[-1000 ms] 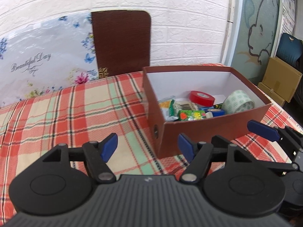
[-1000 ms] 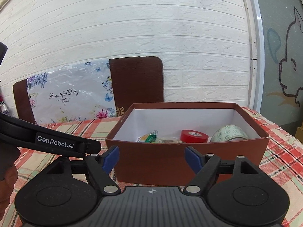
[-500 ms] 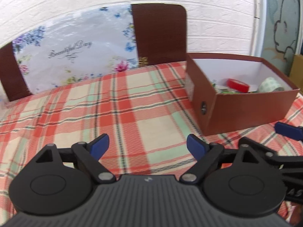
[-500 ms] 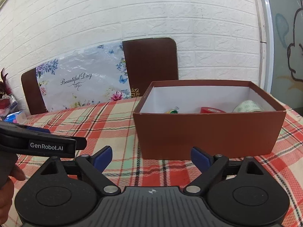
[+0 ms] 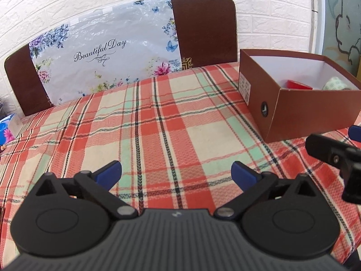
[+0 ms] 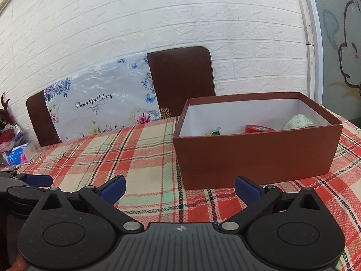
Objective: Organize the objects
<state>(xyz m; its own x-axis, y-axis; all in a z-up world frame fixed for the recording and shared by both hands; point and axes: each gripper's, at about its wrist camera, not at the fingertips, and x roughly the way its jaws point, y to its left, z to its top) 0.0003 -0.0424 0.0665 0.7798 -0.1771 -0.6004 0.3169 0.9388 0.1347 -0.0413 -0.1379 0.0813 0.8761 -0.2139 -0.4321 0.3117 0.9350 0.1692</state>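
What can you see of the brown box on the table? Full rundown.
The brown box is an open-topped rectangular carton, cardboard by the look of it, reddish-brown outside and white inside, with no lid on it. It sits upright and flat on the plaid tablecloth, toward the table's right side. One short end carries a white printed label and a round black eyelet. Inside show a red tape roll, a pale patterned tape roll and a green-and-yellow packet. No gripper touches it.
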